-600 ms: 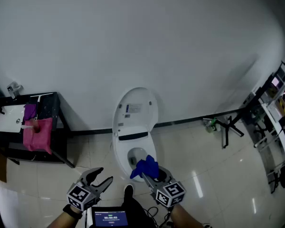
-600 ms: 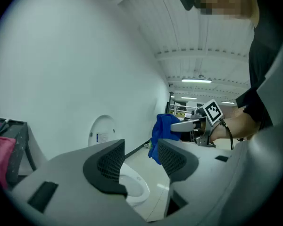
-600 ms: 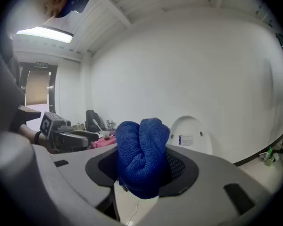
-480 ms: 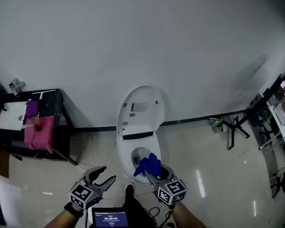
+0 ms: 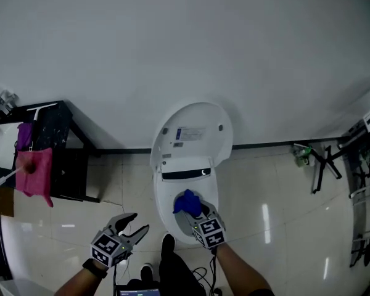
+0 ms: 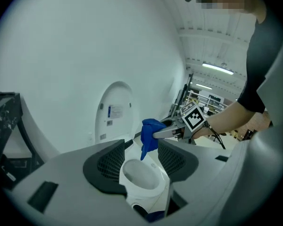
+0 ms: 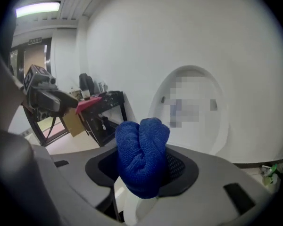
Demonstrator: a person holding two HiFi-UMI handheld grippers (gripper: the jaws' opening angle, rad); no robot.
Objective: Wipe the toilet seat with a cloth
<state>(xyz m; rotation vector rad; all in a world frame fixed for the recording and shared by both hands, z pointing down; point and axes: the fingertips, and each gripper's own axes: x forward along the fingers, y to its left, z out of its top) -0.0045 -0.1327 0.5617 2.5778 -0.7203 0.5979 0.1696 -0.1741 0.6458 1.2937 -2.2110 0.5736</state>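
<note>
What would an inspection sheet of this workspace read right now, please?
Surface: glossy tiled floor, showing light reflections.
Job's things: toilet seat down, lid raised; blue cloth bunched over the bowl opening, contact with the seat unclear.
Clutter: pink cloth draped on the black rack at left.
Grippers: right hand-held gripper shut on the blue cloth; left hand-held gripper open, empty, left of the toilet seat.
Cables: thin black cables by the person's feet.
Surroundings: white wall behind; metal shelving at right.

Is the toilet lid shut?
No, the lid stands raised against the wall, and the cloth hangs over the uncovered seat.
</note>
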